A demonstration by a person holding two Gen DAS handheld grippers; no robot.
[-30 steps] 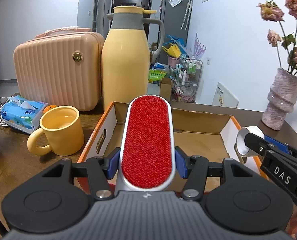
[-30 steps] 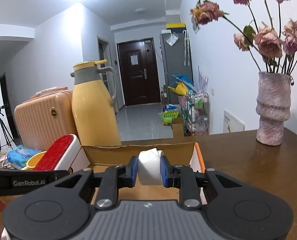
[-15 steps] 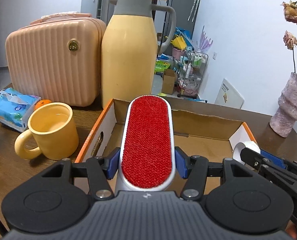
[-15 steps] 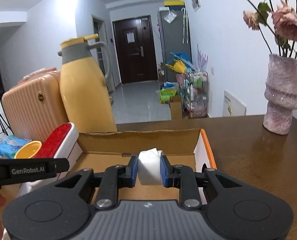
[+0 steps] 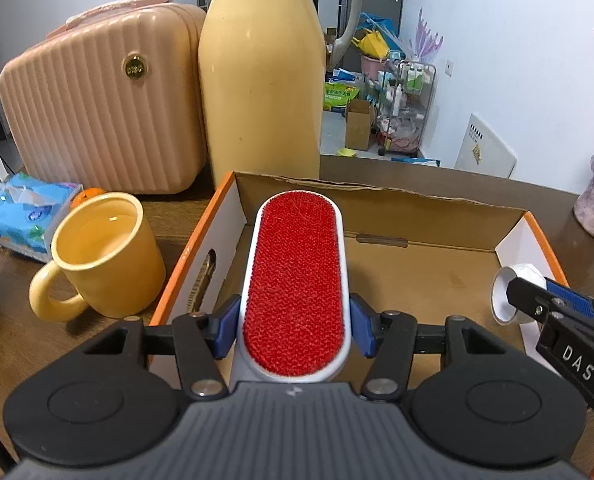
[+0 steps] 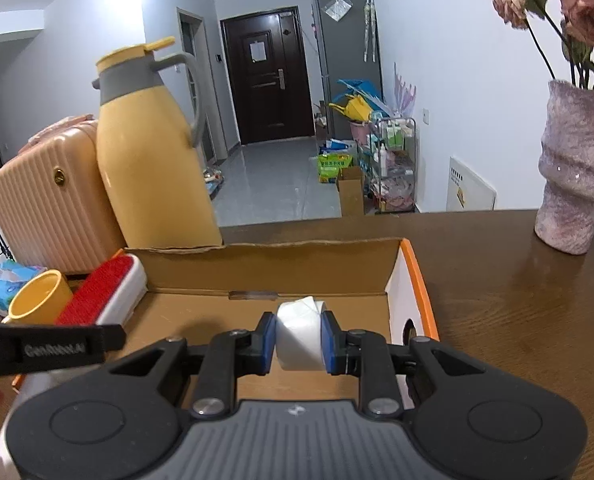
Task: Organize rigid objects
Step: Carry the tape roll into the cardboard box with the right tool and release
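Both tongs loaded above the cardboard box (image 5: 429,216).
Currently the left tongs (image 5: 295,326) pinch a red lint brush (image 5: 295,284) over the box's left end; the right tongs (image 6: 299,340) pinch a white tape roll (image 6: 299,336) over its right end. Box stands on the worktop (image 6: 517,300), beside a yellow mug (image 5: 105,256) and yellow jug (image 5: 261,92).

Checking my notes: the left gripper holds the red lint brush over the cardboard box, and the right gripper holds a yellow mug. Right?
Not quite: the right gripper holds a white tape roll, as the right wrist view shows. The yellow mug stands on the table beside the cardboard box.
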